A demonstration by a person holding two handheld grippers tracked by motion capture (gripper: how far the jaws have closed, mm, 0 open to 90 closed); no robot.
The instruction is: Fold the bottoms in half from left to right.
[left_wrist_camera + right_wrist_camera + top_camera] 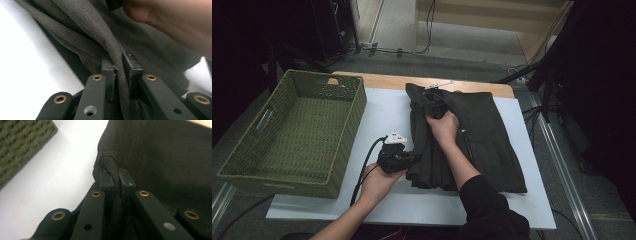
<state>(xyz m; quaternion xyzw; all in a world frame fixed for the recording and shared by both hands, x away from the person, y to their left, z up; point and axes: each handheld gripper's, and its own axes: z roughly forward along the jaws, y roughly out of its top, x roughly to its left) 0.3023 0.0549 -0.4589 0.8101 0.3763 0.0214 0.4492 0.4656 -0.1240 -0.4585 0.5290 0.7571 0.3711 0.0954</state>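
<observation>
Cloth (472, 140) looked soft, floppy and light. Both grippers, left (412, 159) and right (435, 106), had their fingers (108, 72) squeezed on its folded edge, the best place to hold.

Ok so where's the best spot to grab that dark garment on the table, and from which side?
Probably its left folded edge, approached from the basket side, low along the white table. The dark garment lies flat, so only its edges bunch into a ridge thin enough for jaws. Both grips show this: the left hand-held gripper and the right hand-held gripper are each shut on a pinched fold of that edge.
</observation>
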